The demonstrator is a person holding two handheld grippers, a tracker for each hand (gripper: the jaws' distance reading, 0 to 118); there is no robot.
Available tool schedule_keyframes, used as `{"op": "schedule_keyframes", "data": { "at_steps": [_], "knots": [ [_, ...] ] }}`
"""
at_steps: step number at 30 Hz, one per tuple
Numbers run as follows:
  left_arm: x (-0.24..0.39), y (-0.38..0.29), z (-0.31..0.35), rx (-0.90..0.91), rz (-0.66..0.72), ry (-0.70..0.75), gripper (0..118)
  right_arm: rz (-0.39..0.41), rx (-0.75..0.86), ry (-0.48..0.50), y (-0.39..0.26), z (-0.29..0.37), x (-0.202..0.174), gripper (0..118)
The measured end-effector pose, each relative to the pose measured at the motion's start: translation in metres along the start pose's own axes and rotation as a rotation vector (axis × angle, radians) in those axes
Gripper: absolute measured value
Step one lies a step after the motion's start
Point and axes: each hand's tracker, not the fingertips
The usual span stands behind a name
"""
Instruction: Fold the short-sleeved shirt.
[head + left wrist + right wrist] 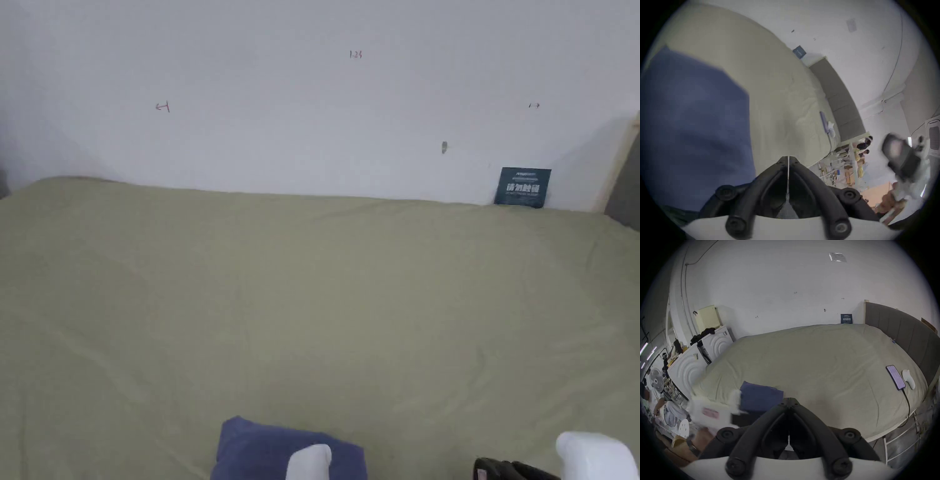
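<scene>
The blue short-sleeved shirt (269, 447) lies folded into a compact rectangle near the front edge of the bed (325, 300), which has an olive sheet. In the left gripper view the shirt (693, 121) lies to the left of my left gripper (788, 158). Its jaws are shut with nothing between them, just off the cloth. My right gripper (788, 400) is shut too and holds nothing. It hovers over bare sheet, right of the shirt (761, 398). The left gripper's white body (309, 462) overlaps the shirt in the head view.
A phone (895, 377) on a cable and a white handheld object (908, 378) lie at the bed's right side by the grey headboard (899, 331). A dark card (522, 186) leans on the wall. White appliances (688, 368) and a fan (656, 382) stand left of the bed.
</scene>
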Motion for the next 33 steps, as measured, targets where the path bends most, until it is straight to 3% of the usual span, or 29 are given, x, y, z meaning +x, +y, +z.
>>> {"op": "schedule_keyframes", "data": {
  "at_steps": [3, 8, 11, 16, 20, 23, 25, 28, 33],
  "knots": [
    [-0.004, 0.027, 0.057, 0.122, -0.071, 0.093, 1, 0.039, -0.018, -0.001, 0.005, -0.012, -0.005, 2],
    [-0.023, 0.059, 0.132, 0.199, -0.238, 0.537, 1, 0.100, -0.080, 0.029, 0.016, -0.051, -0.025, 2],
    [-0.034, 0.057, 0.164, 0.238, -0.216, 0.620, 1, 0.121, -0.117, 0.041, 0.020, -0.081, -0.039, 2],
    [-0.053, 0.046, 0.184, 0.267, -0.176, 0.600, 1, 0.095, -0.226, 0.145, 0.017, -0.137, -0.055, 2],
    [-0.065, 0.035, 0.180, 0.241, -0.134, 0.596, 1, -0.048, -0.334, 0.290, 0.003, -0.179, -0.057, 1],
    [-0.074, 0.028, 0.174, 0.212, -0.085, 0.566, 1, -0.013, -0.388, 0.288, -0.008, -0.201, -0.066, 1],
    [-0.078, 0.026, 0.172, 0.189, -0.072, 0.558, 1, -0.048, -0.443, 0.332, -0.016, -0.214, -0.067, 1],
    [-0.084, 0.027, 0.169, 0.162, -0.062, 0.538, 1, -0.116, -0.491, 0.324, -0.028, -0.229, -0.052, 1],
    [-0.100, 0.032, 0.168, 0.130, -0.020, 0.493, 1, -0.305, -0.490, 0.413, -0.045, -0.230, -0.003, 1]
  ]
}}
